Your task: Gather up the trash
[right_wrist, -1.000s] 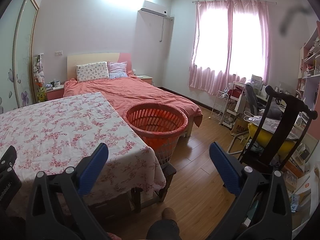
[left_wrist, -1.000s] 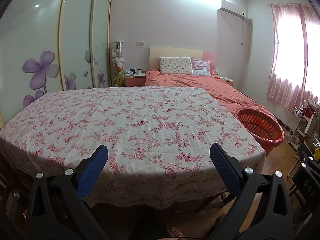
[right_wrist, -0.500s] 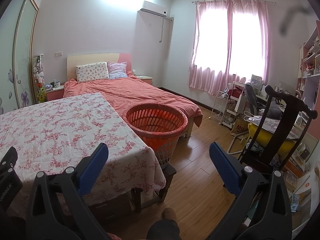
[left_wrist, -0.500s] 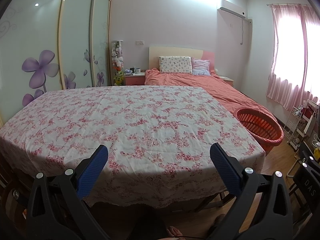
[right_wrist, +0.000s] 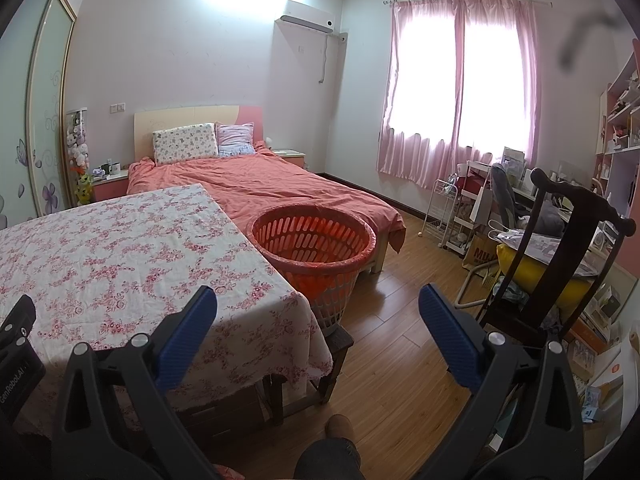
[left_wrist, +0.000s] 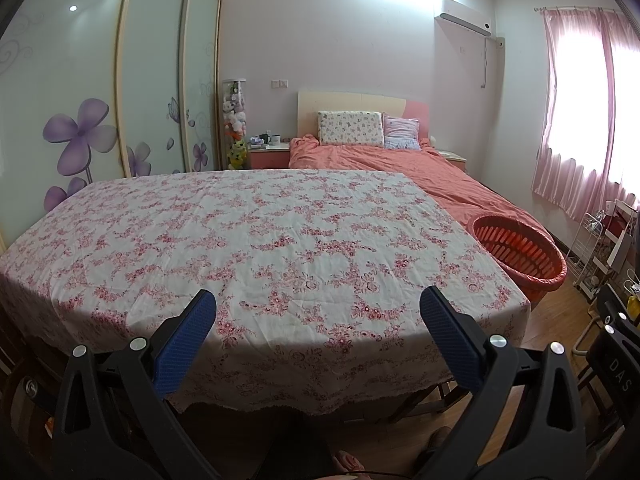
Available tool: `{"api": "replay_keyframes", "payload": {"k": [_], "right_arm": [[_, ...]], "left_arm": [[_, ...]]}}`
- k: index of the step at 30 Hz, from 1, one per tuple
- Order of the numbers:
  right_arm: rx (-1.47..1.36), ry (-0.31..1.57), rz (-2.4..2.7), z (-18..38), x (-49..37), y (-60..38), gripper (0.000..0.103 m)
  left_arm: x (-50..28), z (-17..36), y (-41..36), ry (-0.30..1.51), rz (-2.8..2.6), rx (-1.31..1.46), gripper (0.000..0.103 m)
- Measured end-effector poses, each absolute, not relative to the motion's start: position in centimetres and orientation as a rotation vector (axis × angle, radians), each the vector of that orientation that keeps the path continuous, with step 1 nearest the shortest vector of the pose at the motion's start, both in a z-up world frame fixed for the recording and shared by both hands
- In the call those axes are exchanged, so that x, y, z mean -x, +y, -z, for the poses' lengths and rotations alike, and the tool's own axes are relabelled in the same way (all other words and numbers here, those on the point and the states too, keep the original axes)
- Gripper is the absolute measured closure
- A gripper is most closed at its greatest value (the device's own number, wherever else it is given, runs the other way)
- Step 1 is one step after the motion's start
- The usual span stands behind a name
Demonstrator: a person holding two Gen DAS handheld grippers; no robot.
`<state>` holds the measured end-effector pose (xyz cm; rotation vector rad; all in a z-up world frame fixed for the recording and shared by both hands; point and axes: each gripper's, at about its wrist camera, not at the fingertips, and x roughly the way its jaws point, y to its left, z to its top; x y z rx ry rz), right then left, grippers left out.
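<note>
- Blue-padded fingers of the left gripper stand wide apart with nothing between them, held just off the near edge of the table.
- Right gripper is likewise spread wide and holds nothing; its pads frame bare wooden floor and the table's near right corner.
- "DAS" reads in pale letters on a black part at 4 o'clock in the left wrist view; "GenRobot.AI" runs along a black body at 9 o'clock in the right wrist view, probably the other gripper.
- "MU" shows on a brown carton at 3 o'clock; the rest of the word is hidden.
- Floral tablecloth covers the whole top and hangs over the near edge; no trash can be made out on it.
- Orange slatted basket stands just beside the table's right edge, between it and the bed; from the right wrist its inside looks bare, though the bottom is partly out of sight.
- Open floor runs from 6 o'clock toward the pink curtains, with a dark wooden chair at 3 o'clock.
</note>
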<state>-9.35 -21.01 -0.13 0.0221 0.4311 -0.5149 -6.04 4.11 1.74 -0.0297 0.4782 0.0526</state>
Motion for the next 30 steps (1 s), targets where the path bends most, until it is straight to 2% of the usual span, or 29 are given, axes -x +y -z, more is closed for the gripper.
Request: {"api": "replay_keyframes", "payload": {"k": [30], "right_arm": [[-0.026,0.435,0.515,0.12,9.29,-21.02,0.004]], "left_arm": [[6.13,-1.35,3.8,0.486,-0.051,0.032,0.003]]}}
